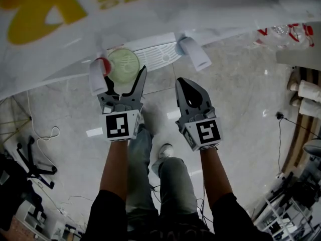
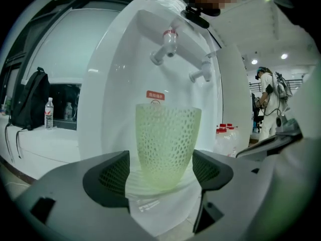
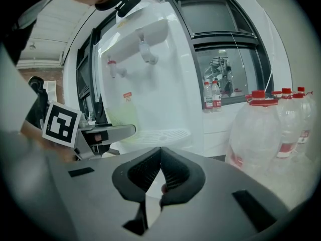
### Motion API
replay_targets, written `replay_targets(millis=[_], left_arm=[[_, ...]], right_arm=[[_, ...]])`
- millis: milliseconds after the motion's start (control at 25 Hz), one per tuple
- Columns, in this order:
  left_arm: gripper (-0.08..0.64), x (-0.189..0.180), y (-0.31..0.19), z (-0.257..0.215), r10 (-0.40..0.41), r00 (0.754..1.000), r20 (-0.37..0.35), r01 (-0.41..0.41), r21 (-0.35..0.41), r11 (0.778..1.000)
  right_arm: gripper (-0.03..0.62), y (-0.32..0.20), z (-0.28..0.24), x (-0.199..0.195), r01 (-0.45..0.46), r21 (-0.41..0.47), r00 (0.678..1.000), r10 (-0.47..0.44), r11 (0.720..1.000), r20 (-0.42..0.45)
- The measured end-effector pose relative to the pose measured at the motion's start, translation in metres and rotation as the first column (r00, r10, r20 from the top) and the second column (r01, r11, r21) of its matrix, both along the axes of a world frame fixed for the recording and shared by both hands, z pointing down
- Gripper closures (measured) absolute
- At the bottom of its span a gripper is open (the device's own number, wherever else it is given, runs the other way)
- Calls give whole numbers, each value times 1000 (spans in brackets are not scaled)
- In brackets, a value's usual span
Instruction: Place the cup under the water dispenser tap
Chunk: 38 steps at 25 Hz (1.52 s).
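Note:
A pale green lattice cup (image 1: 123, 64) (image 2: 167, 144) stands upright on the white drip tray (image 1: 159, 52) (image 2: 150, 197) of the water dispenser (image 2: 125, 84), below the red-marked tap (image 1: 100, 68) (image 2: 168, 40). A second white tap (image 1: 194, 53) (image 2: 200, 74) is to its right. My left gripper (image 1: 125, 82) (image 2: 161, 172) is open, its jaws either side of the cup's base with a gap on each side. My right gripper (image 1: 188, 87) (image 3: 160, 152) hangs to the right, shut and empty, in front of the dispenser (image 3: 150, 74).
Large water bottles with red caps (image 3: 271, 134) (image 1: 286, 34) stand right of the dispenser. Cables (image 1: 42, 134) trail on the tiled floor at left. A black backpack (image 2: 30, 102) sits on a ledge at left. A person (image 2: 271, 102) stands far off at right.

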<state>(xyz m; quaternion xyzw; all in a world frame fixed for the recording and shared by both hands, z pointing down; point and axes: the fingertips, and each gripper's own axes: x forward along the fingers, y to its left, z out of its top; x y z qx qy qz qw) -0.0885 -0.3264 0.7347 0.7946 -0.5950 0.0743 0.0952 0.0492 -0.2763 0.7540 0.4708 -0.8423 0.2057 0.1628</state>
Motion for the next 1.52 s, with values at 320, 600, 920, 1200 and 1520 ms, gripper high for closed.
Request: replay_targets(millis=[320,600,920,1200,1520], left_arm=[[169,-6,11,0,-35,999,-26,35,-13,999],[173,-9,33,-1,-44,999,-10,44,-18,999],[282,-14,69,-6,-76,997,15,77,-37,996],[391,-18,100,-25,-95,995,40,97,-52,994],[509,-12,133,-62,-71,996,48,76,-93,993]], right_arm=[[577,9,2,-4,13,-8,1000,-13,1000,-2],[577,21,-5,-1,-2,15,1000,2,1000,4],[577,38,-24,2,-20,87,999,16,996,46],[577,70,-43,10,-24,24,1000,24,999,-1],[578,94,-97,13,-39,48,999,39,998,-2]])
